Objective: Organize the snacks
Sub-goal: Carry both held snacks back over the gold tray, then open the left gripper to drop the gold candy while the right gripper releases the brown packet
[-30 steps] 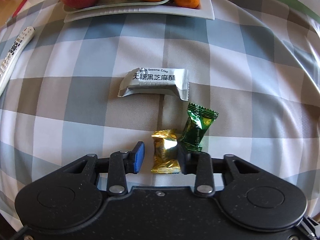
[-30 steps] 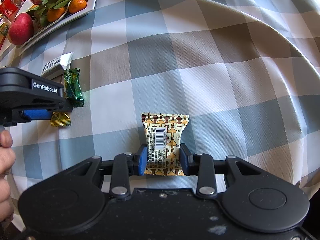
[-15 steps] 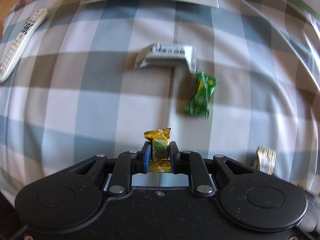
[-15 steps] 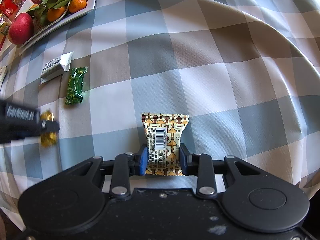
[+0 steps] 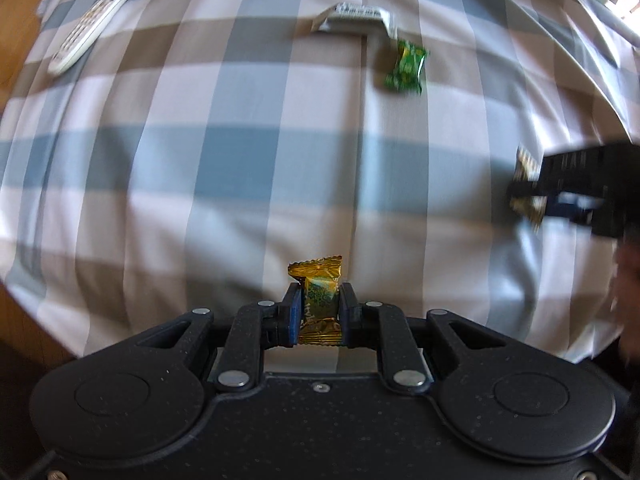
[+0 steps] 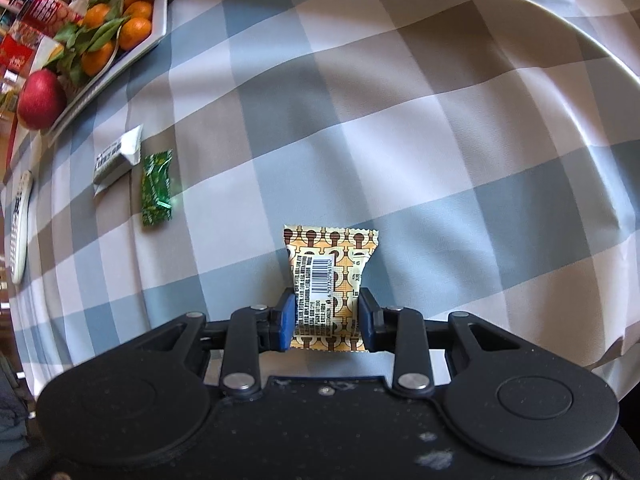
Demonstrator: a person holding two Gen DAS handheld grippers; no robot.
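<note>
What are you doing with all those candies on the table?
A person is sorting snacks with a hand-held gripper in each hand. The left hand-held gripper is shut on a gold-wrapped candy. The right hand-held gripper is shut on a tan patterned snack packet with a barcode. A green candy and a silver snack bar lie on the checked tablecloth, near a fruit tray and a remote control.

Left black hand-held gripper (image 5: pixel 319 310) points down, blue pads pinched close on a wrapper; right hand-held gripper (image 6: pixel 327 322) likewise clamped, tilted slightly off vertical.
</note>
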